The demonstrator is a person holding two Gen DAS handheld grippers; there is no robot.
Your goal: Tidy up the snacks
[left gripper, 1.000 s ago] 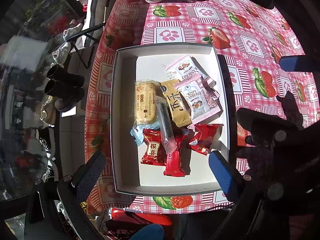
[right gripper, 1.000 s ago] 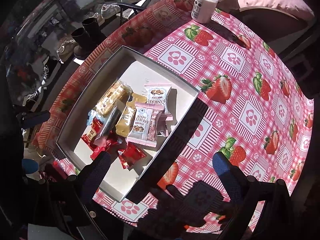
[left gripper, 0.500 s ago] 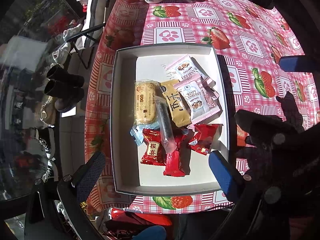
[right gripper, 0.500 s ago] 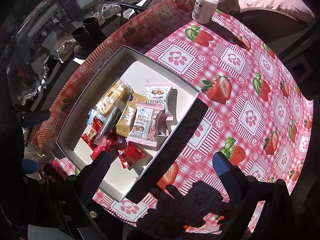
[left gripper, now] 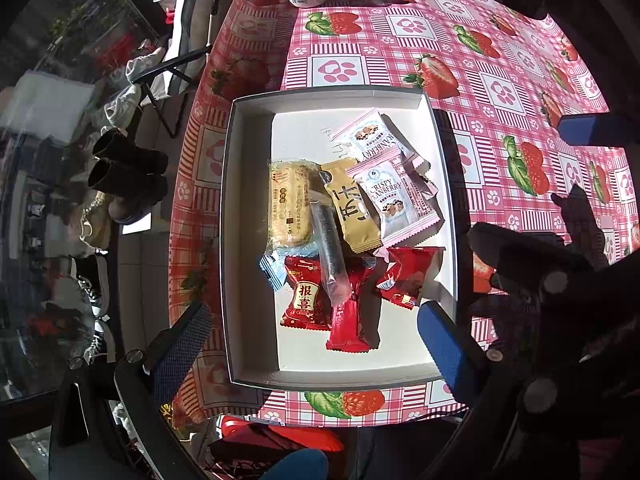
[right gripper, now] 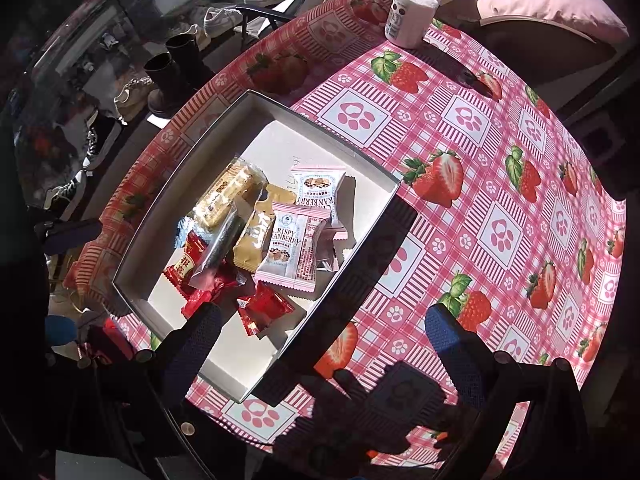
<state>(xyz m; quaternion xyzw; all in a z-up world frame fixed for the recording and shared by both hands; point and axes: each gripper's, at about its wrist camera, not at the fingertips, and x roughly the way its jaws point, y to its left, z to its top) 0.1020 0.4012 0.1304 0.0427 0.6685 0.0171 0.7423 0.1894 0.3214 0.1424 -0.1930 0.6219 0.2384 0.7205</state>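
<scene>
Both your grippers are wide open and empty. Left gripper (left gripper: 312, 344) hovers over the near end of the white box (left gripper: 248, 104), its fingers straddling the box's width; right gripper (right gripper: 320, 340) hangs over the box's near right corner, one finger above the box interior, the other above the tablecloth (right gripper: 500, 184).

Snacks are all inside the box, piled around its middle and overlapping:
- two pink-and-white cranberry packs (left gripper: 394, 200) on the right side, one partly over the other, more pink wrappers tucked under them
- tan pack (left gripper: 352, 212) just left of them, touching
- clear-wrapped yellow biscuit pack (left gripper: 289, 204) further left
- slim clear stick with dark contents (left gripper: 330, 244) lying across the pile, between biscuit and tan pack, its lower end over the red packs
- red pack with a gold label (left gripper: 306, 296) and a longer red pack (left gripper: 352, 320) beside it at the near end
- small red pack (left gripper: 408, 276) off to the right, near the box wall
- a light blue wrapper (left gripper: 272, 272) peeking out under the biscuit pack

Far half of the box floor is bare. Box sits at the table's left edge — strong sun, hard shadows across its right wall.

White bottle (right gripper: 412, 12) stands upright at the far edge of the table, well apart from the box. Shoes and boots (left gripper: 128, 176) on the floor left of the table.
</scene>
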